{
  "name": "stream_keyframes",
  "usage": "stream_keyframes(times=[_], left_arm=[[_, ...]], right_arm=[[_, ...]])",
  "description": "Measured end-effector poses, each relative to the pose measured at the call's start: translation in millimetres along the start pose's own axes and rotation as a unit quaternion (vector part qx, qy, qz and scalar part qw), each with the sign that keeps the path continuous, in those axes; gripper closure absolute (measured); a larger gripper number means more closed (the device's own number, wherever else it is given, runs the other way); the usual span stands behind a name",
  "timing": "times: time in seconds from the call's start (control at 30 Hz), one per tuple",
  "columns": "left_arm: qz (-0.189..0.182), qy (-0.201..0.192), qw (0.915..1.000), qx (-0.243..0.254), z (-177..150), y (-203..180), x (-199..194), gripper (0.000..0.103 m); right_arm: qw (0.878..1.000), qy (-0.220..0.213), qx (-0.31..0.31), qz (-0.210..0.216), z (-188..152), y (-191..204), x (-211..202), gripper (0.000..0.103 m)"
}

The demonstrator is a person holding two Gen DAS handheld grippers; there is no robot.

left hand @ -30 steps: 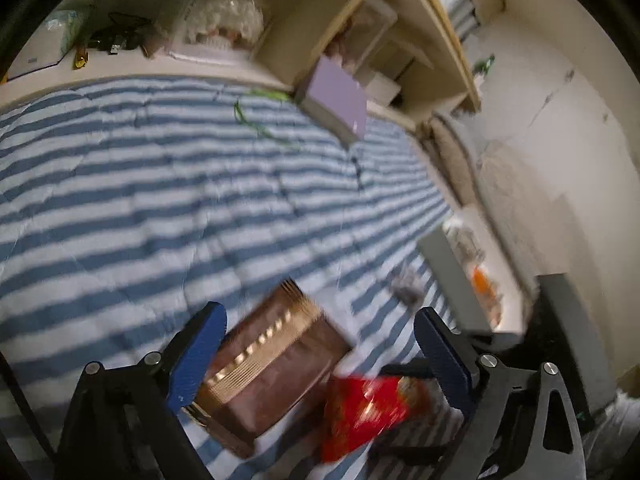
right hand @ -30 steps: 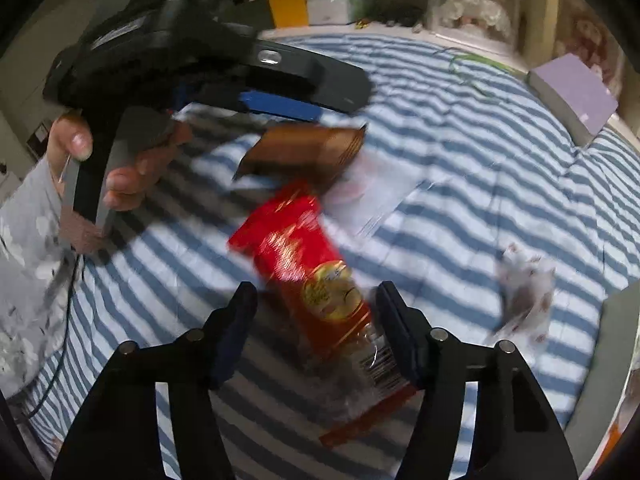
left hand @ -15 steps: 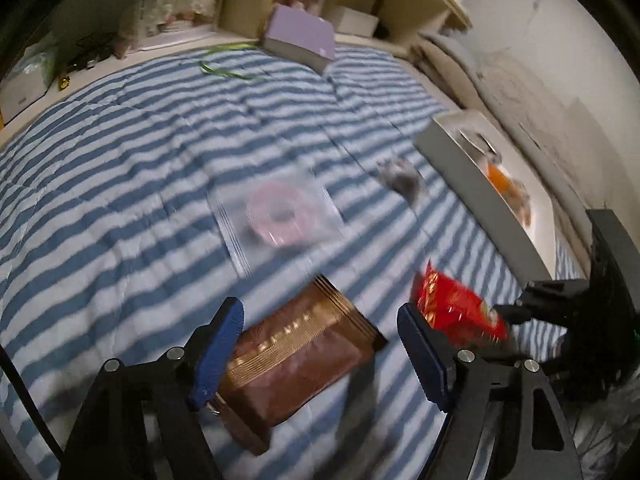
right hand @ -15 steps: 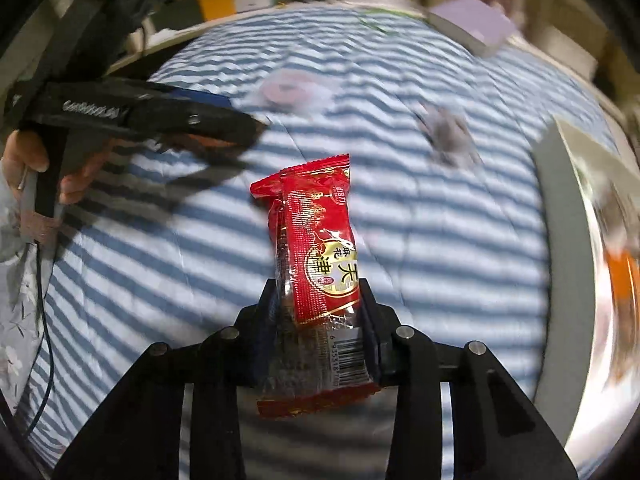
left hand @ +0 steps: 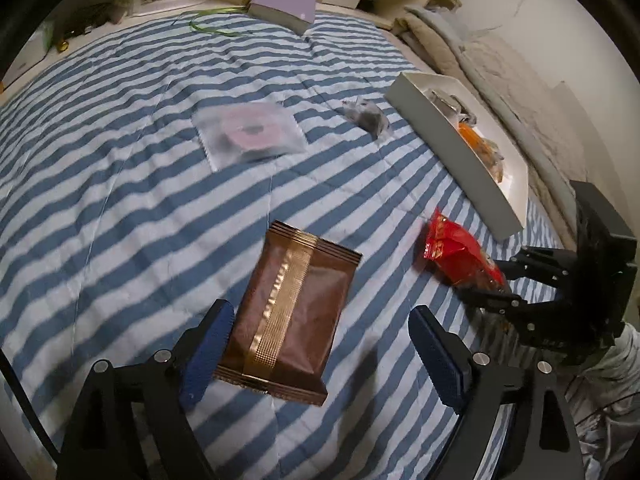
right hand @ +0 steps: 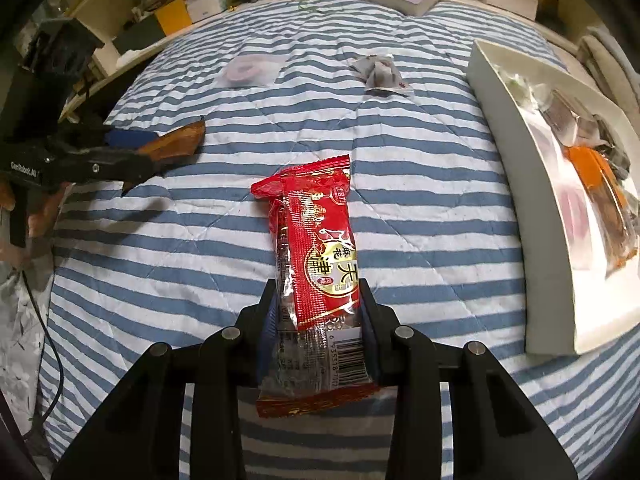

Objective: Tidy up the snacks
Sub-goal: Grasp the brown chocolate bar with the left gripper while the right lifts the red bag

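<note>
The right gripper (right hand: 320,308) is now clenched on the red snack packet (right hand: 316,248), which 1 second ago lay loose on the striped bedspread (right hand: 420,184) between spread fingers. The packet now sticks straight forward from the fingers, pinched near its barcode end, and appears lifted off the cloth — the grasp looks settled. The white tray (right hand: 516,168), already holding several wrapped snacks, sits forward and to the right of this gripper, near it, so the carry that remains is probably short.

The left gripper (left hand: 320,344) is open, its blue pads (left hand: 208,344) spread either side of the brown-and-gold packet (left hand: 292,304). Since 1 second ago the view has swung and steadied: the packet now lies squarely between the fingers, flat on the bedspread, the left pad just beside its edge — not yet gripped.

Farther ahead of both grippers lie 2 more snacks, a clear pouch with a pink ring (left hand: 250,134) and a small grey wrapper (left hand: 366,114), well apart from either. So 1 snack is in hand, 1 is lined up, 2 wait.
</note>
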State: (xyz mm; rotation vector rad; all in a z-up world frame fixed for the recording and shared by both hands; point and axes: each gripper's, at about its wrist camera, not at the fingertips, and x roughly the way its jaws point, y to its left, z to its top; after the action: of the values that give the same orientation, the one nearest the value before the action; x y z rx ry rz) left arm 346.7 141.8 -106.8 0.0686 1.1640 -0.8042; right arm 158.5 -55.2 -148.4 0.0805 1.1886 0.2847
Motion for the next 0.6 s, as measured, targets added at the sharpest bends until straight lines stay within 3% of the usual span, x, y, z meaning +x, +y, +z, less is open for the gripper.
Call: stream_keyframes(times=[0.17, 0.3, 0.43, 0.47, 0.6], left_arm=[[-0.015, 0.01, 0.9996, -0.021, -10.2, -10.9, -0.3, 0.027], [0.018, -0.001, 0.9982, -0.058, -6.6, -16.3, 3.5, 0.034], [0.07, -0.019, 0.991, -0.112, -2.2, -19.1, 9.5, 0.05], [0.091, -0.023, 0.9887, -0.117, -1.5, -23.0, 11.5, 0.057], [0.141, -0.034, 0.9845, -0.099, -3.2, -45.8, 18.3, 0.06]], right_arm=[[1.0, -0.002, 0.002, -0.004, -5.5, 0.2, -5.4, 0.067], [1.0, -0.005, 0.007, -0.005, -3.5, 3.5, -5.4, 0.068], [1.0, -0.015, 0.009, -0.005, -6.3, 5.6, -12.4, 0.068], [1.0, -0.017, 0.008, -0.007, -8.7, 4.5, -15.3, 0.068], [1.0, -0.023, 0.013, -0.007, -11.8, 4.2, -22.6, 0.068]])
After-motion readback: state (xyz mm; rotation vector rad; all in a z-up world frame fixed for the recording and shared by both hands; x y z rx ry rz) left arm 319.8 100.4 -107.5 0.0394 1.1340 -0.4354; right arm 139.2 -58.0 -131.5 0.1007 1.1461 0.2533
